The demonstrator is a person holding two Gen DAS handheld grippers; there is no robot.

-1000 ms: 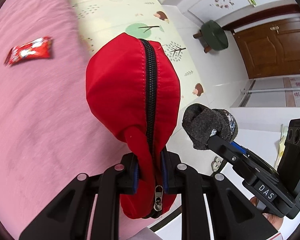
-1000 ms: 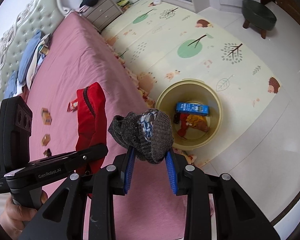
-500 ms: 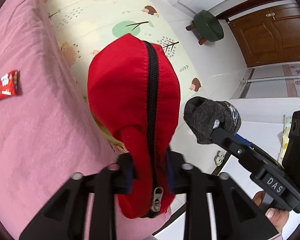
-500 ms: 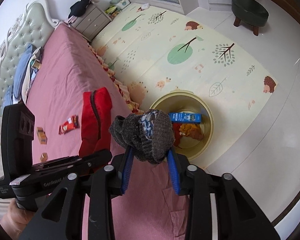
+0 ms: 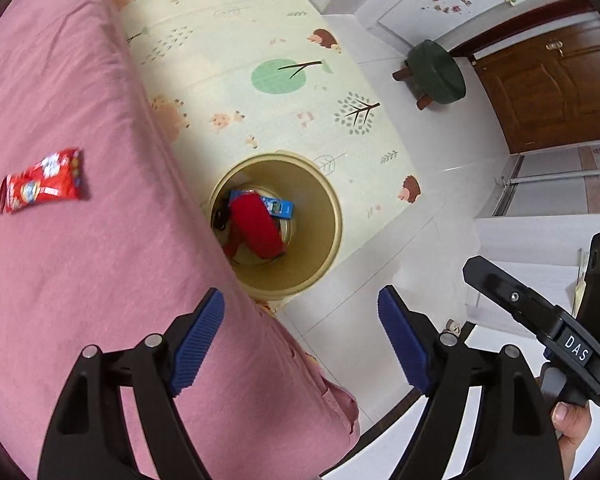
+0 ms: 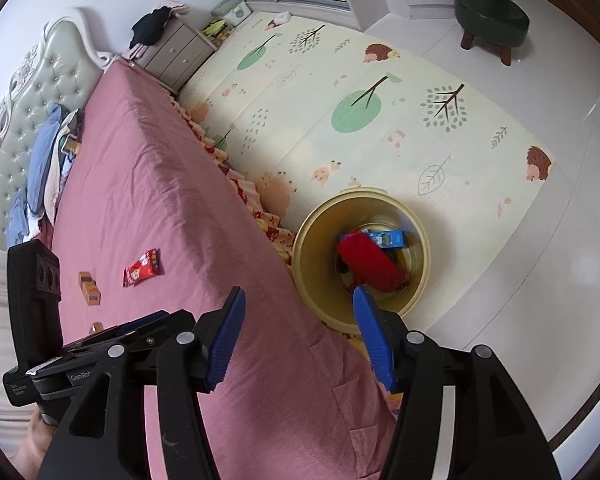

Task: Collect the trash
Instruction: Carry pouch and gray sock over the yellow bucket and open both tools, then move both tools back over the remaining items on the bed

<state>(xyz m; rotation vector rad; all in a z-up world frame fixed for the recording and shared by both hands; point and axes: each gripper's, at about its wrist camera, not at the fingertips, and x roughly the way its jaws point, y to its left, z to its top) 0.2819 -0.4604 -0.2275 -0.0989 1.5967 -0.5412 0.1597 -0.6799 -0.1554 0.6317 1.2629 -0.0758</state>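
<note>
Red pouch (image 5: 256,226) lies in the yellow bin (image 5: 332,216) on the floor beside the bed (image 5: 80,260), over a blue carton (image 5: 280,206). Both hand-held grippers, left (image 5: 300,340) and right (image 6: 298,332), have just been opening; jaws wide, nothing between. Drop step looks done. Next: red wrapper (image 6: 142,268) on the bed, far left. The dark sock isn't discernible in the bin.

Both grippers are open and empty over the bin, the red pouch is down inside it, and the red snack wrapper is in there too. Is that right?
Not quite. The red snack wrapper lies on the pink bedsheet, not in the bin; both wrist views show it. The rest holds: left gripper and right gripper open and empty, red pouch in the bin.
</note>
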